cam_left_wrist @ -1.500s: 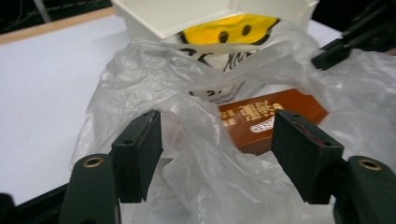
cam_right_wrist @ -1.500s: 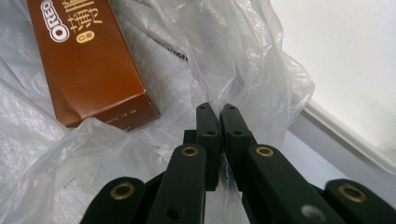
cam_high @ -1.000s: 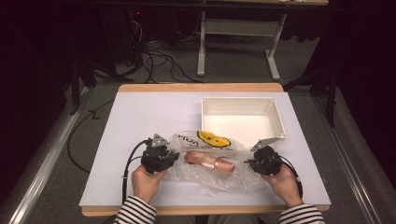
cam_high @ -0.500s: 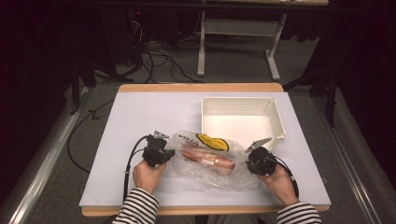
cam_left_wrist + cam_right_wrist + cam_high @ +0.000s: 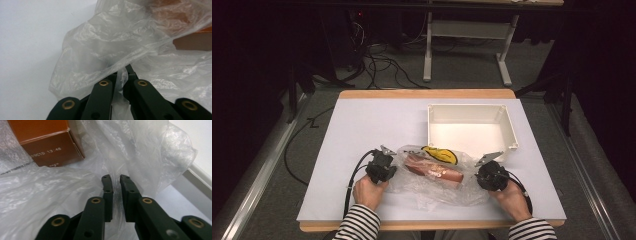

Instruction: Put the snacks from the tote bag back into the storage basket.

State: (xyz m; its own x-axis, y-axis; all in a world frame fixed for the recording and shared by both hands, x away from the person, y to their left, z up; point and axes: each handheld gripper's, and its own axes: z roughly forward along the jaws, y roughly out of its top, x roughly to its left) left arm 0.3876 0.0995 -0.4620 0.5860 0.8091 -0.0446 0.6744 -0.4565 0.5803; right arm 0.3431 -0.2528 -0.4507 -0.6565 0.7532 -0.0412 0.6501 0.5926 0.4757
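Observation:
A crumpled clear plastic bag [image 5: 432,189] lies on the white table cover between my two grippers. Inside it are a long brown box [image 5: 434,170] and a yellow item [image 5: 439,154]. My left gripper [image 5: 395,165] is shut on a fold of the bag [image 5: 100,45] at its left edge, with film pinched between the jaws [image 5: 122,70]. At the bag's right edge, my right gripper [image 5: 477,172] has just been opening. Its jaws [image 5: 115,178] stand a little apart with loose film [image 5: 37,195] between them, and the box [image 5: 47,142] lies just beyond.
An empty white rectangular bin [image 5: 469,107] stands just behind the bag on the right half of the table; its wall [image 5: 197,176] is close to my right gripper. Bare white cover [image 5: 372,125] stretches to the left and back. Table legs and cables are on the floor beyond.
The left gripper has sunk slightly with the bag's edge in it. The bag has bunched up and settled lower between the hands. The right hand has hardly moved.

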